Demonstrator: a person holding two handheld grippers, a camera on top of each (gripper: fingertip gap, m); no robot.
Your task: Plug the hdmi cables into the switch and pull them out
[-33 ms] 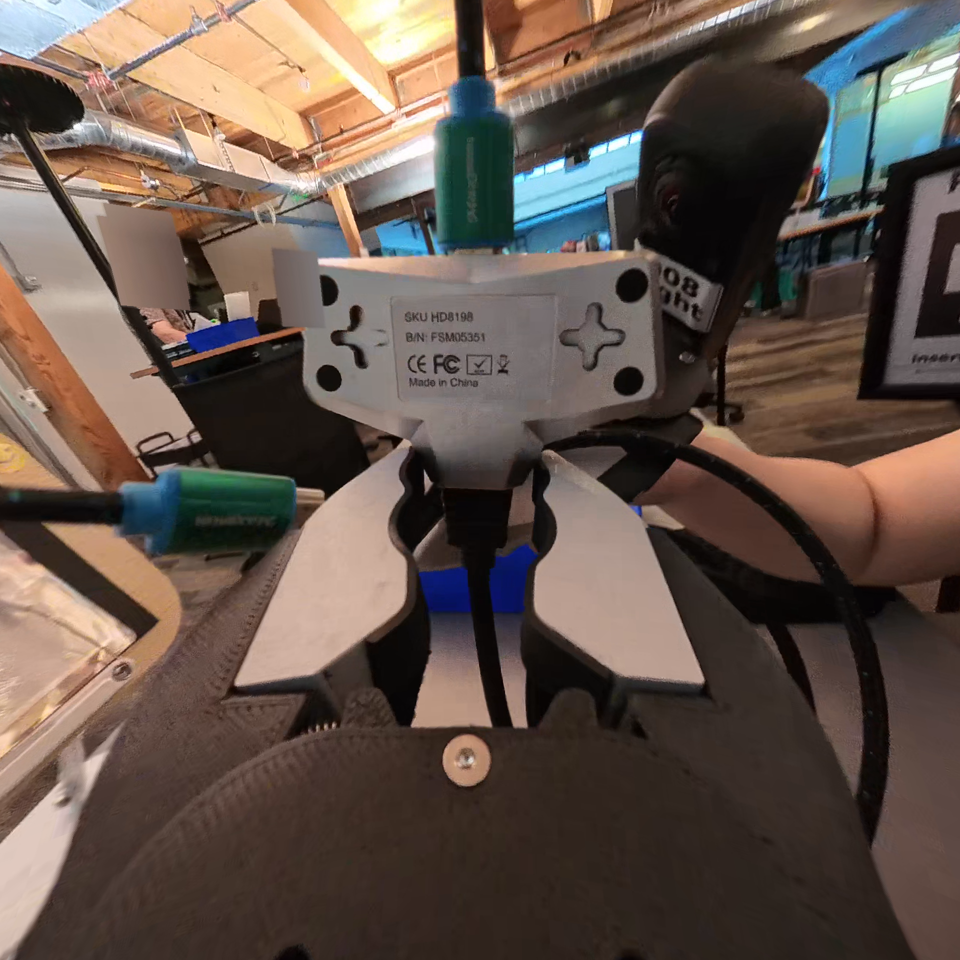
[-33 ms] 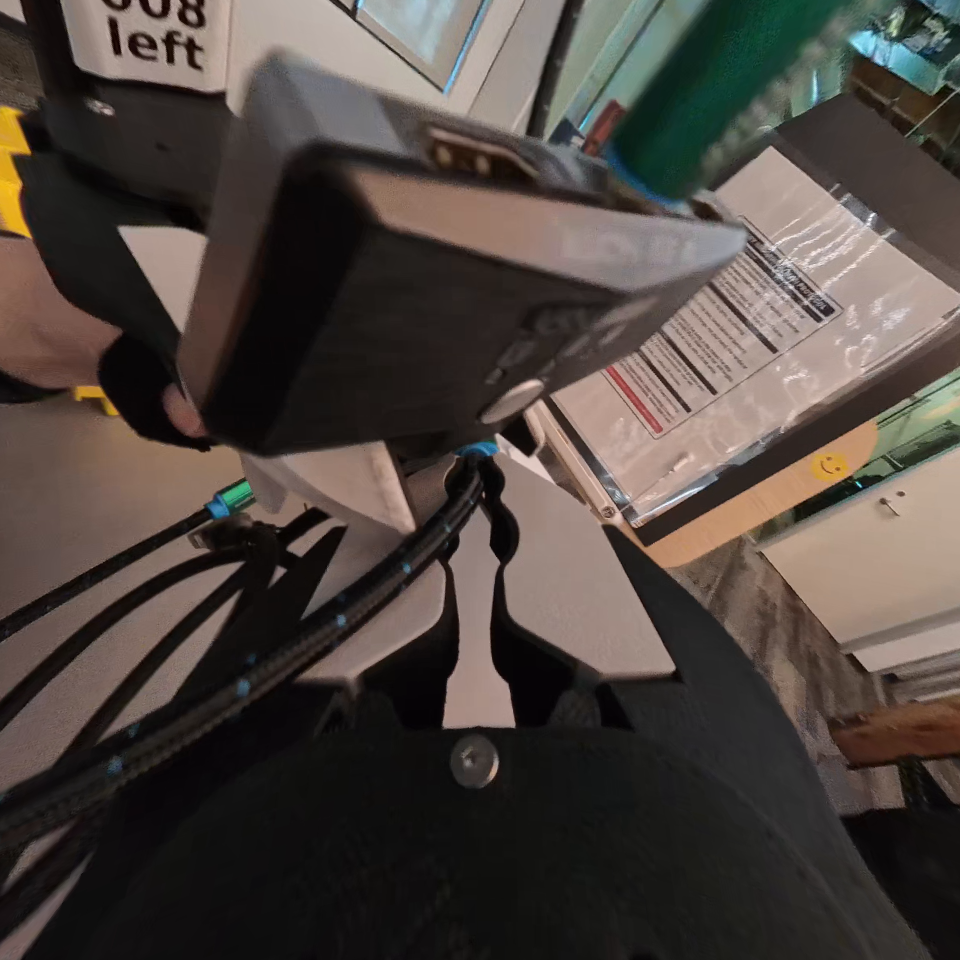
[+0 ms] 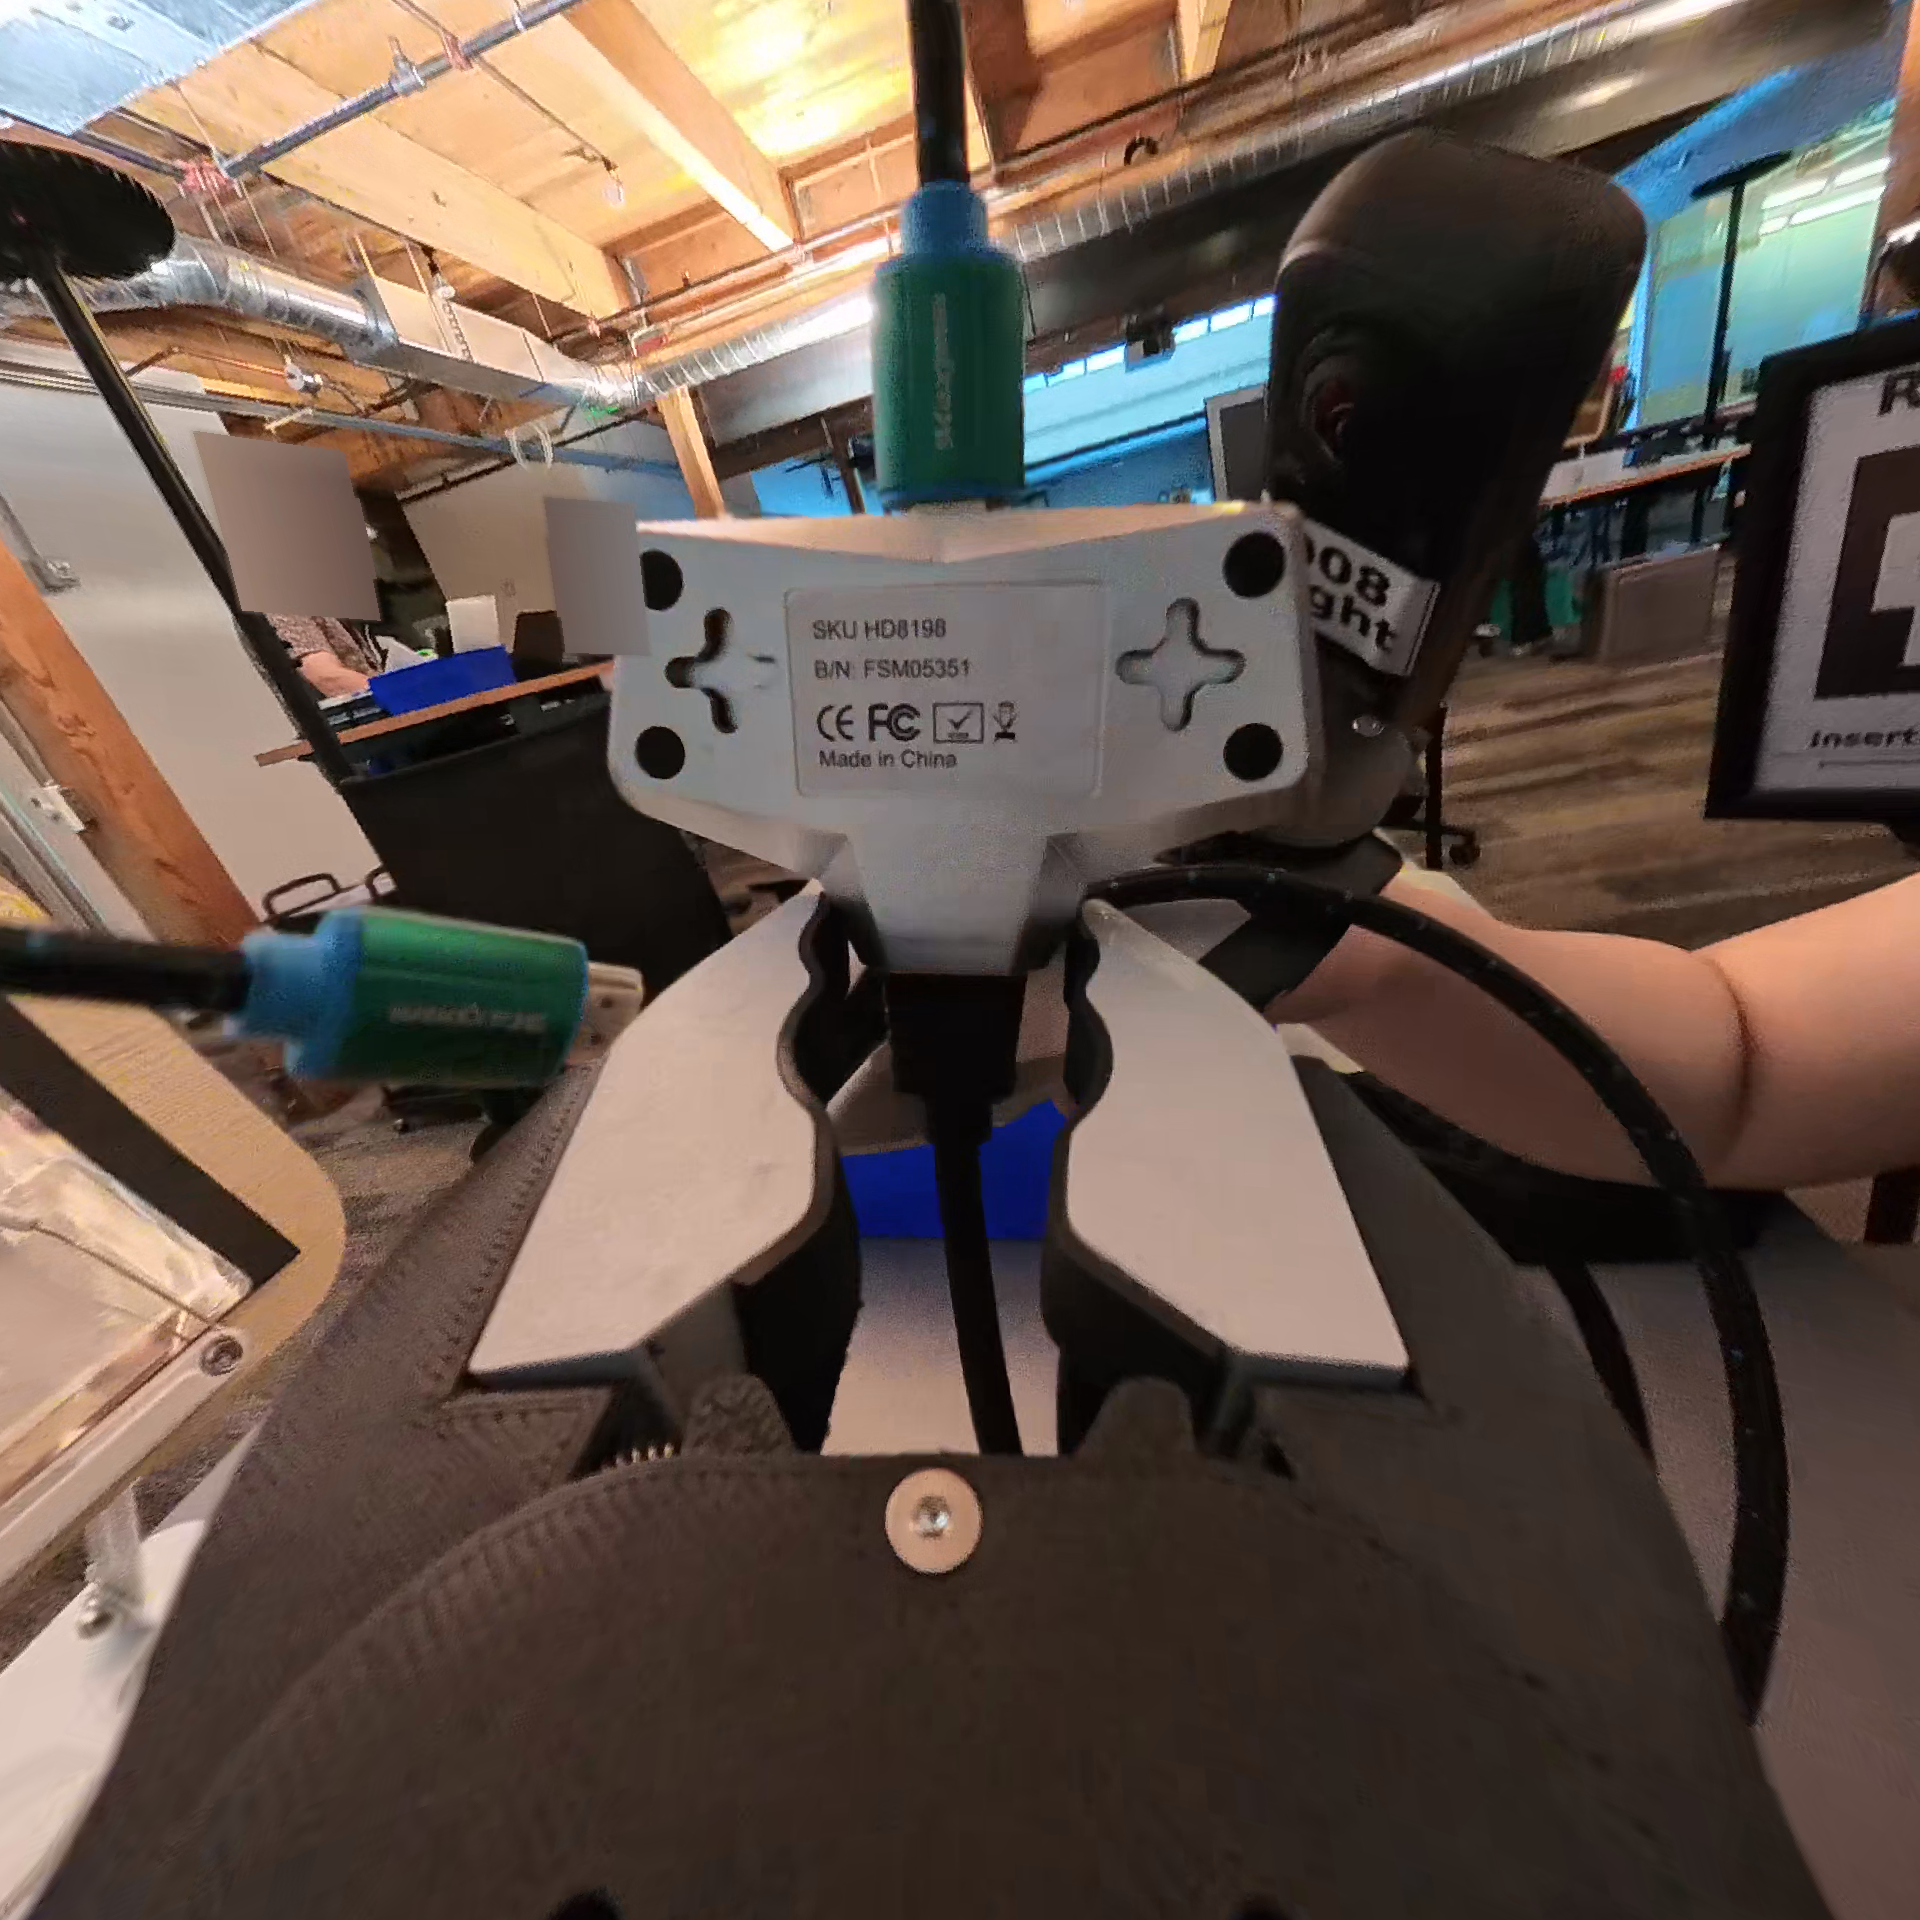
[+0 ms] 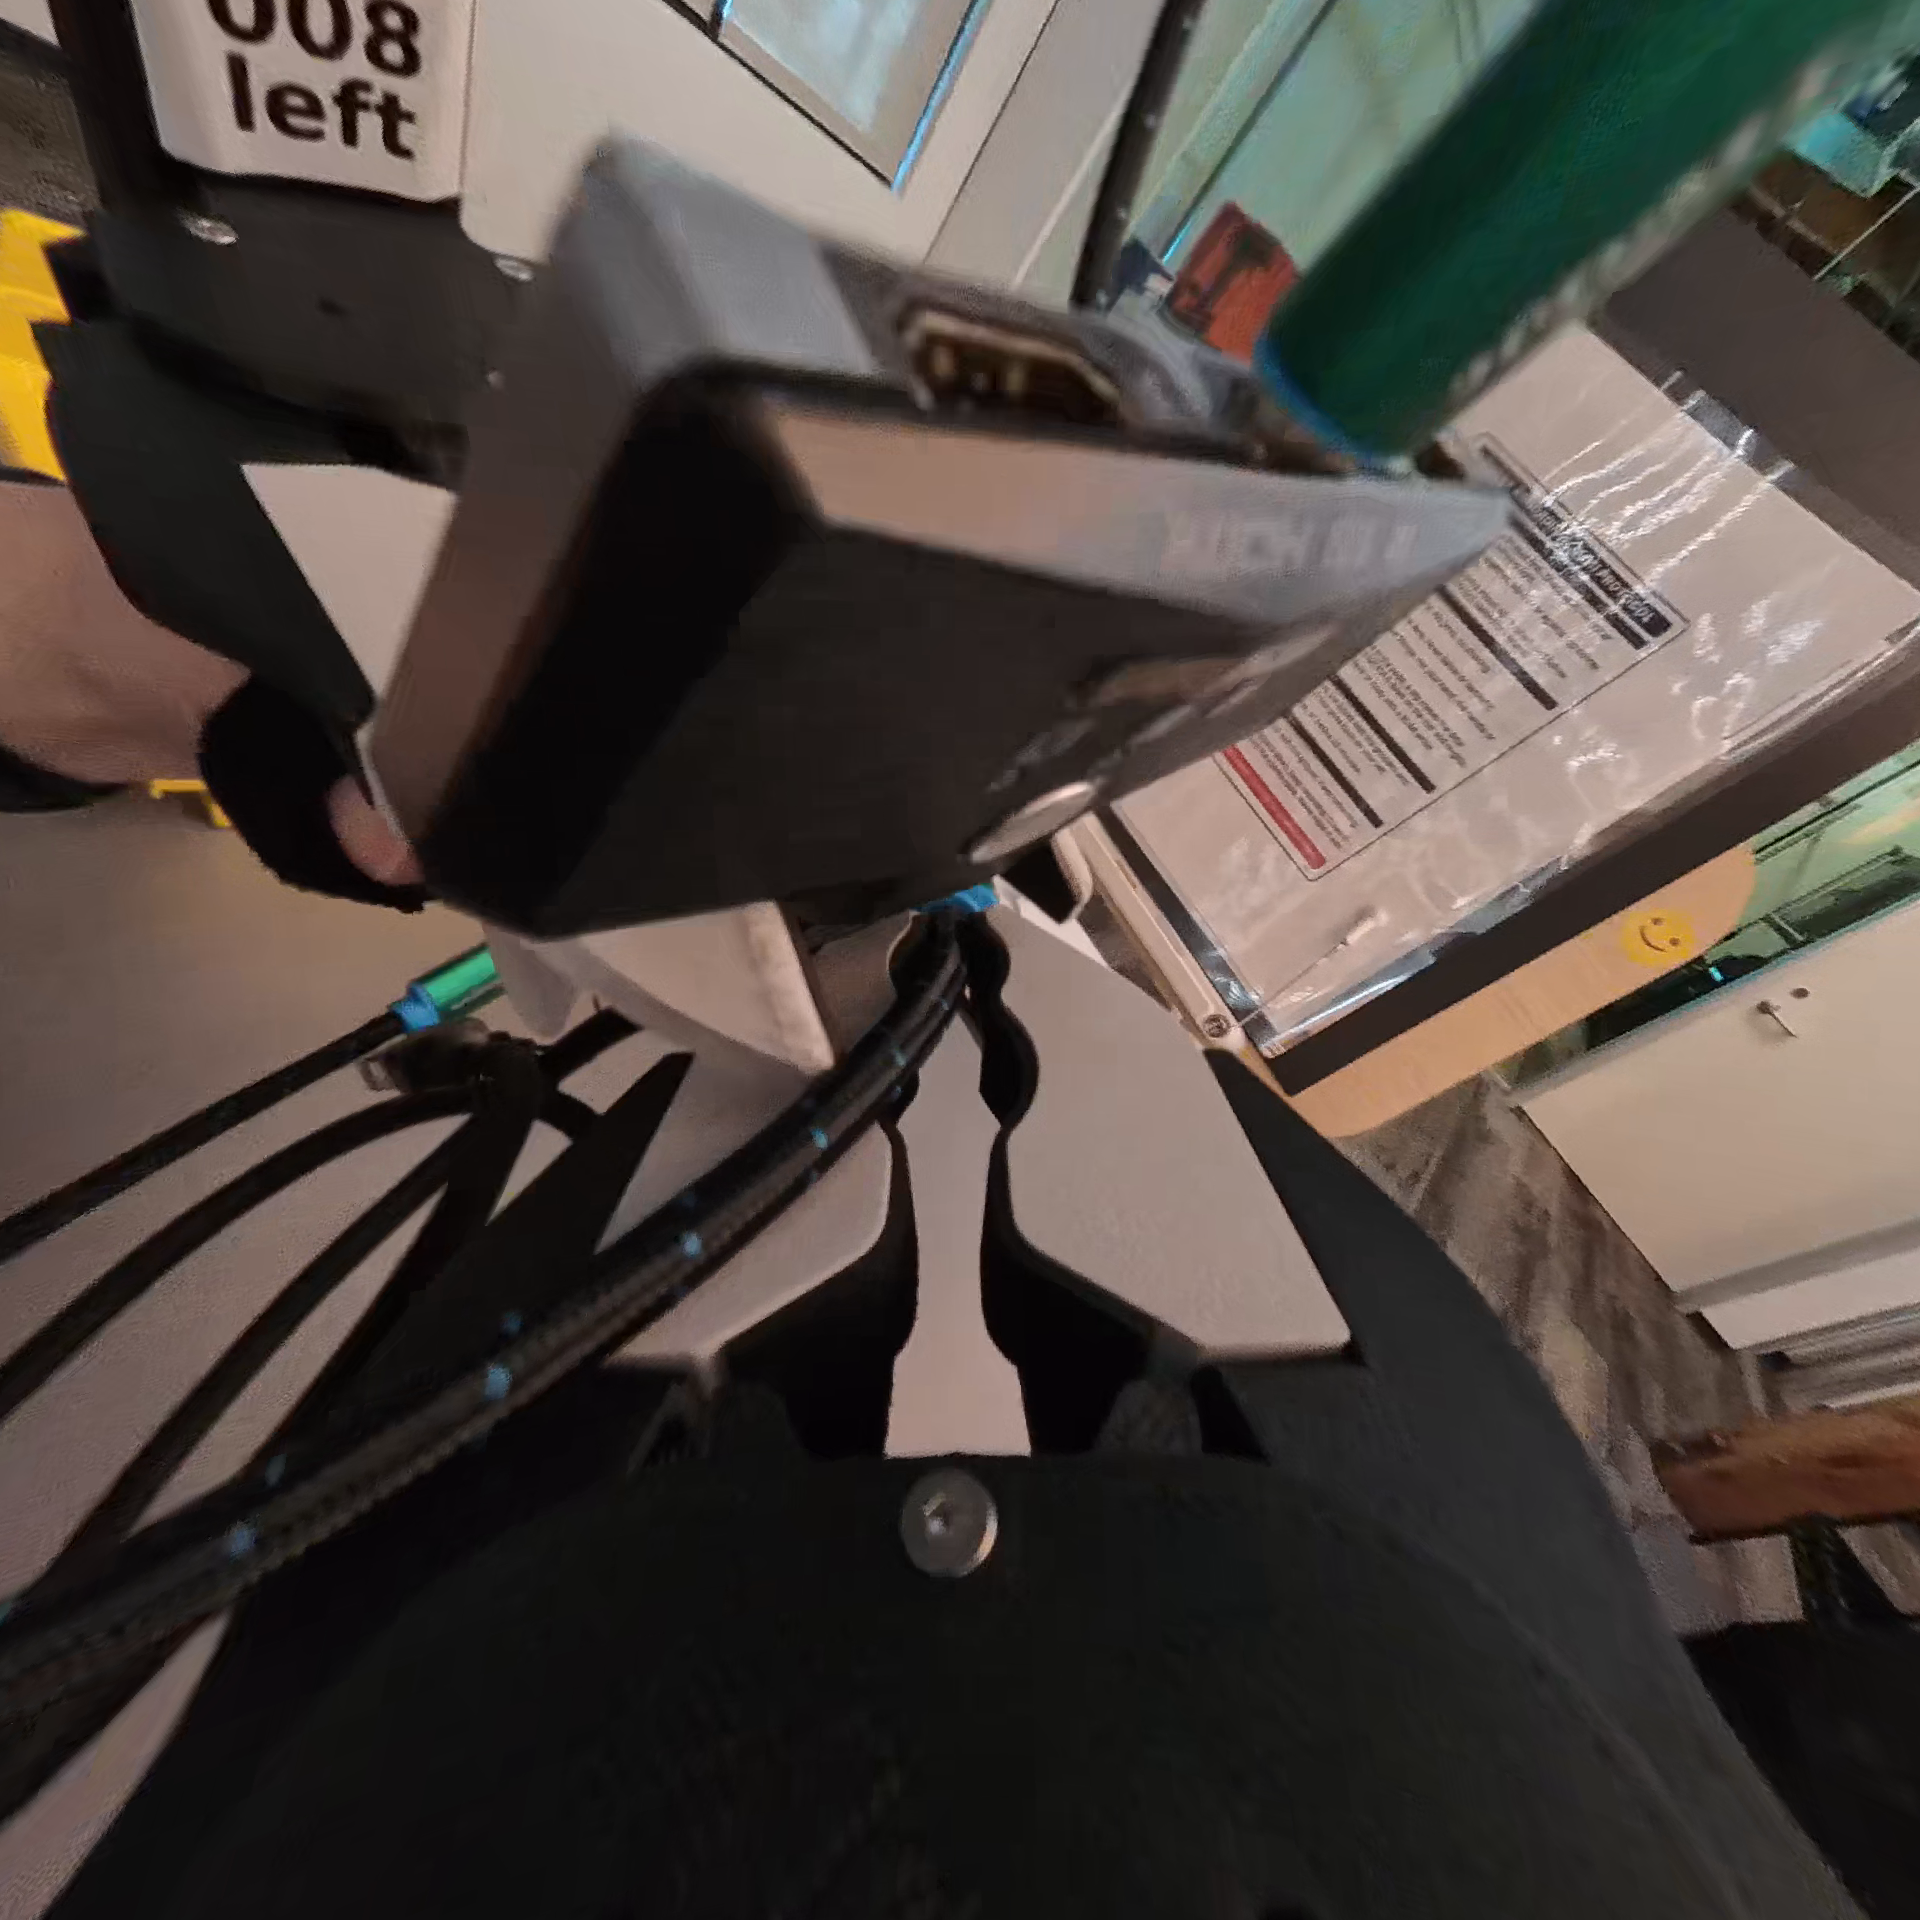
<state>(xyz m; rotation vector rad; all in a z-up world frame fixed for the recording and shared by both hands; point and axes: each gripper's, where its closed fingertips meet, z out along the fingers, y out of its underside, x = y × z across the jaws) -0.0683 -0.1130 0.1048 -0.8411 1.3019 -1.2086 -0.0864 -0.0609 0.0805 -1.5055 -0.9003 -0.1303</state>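
The silver HDMI switch [image 3: 956,675] is held up with its underside towards the left wrist camera. My left gripper [image 3: 951,925] is shut on its narrow lower end, where a black plug [image 3: 948,1023] hangs. One green plug [image 3: 945,364] sits in the switch's top edge. A second green plug [image 3: 416,997] hangs free at the left. In the right wrist view the switch [image 4: 779,675] shows an empty port [image 4: 997,364] beside the green plug [image 4: 1507,208]. My right gripper [image 4: 961,935] is shut on a black braided cable [image 4: 727,1195]; its end is hidden behind the switch.
A person's forearm [image 3: 1558,1039] and the right gripper's black body [image 3: 1455,364] are right of the switch. A framed sign [image 3: 1839,582] stands far right, a laminated sheet [image 4: 1507,727] on a board at the left. Loose cables [image 4: 260,1143] and another green plug [image 4: 452,982] lie below.
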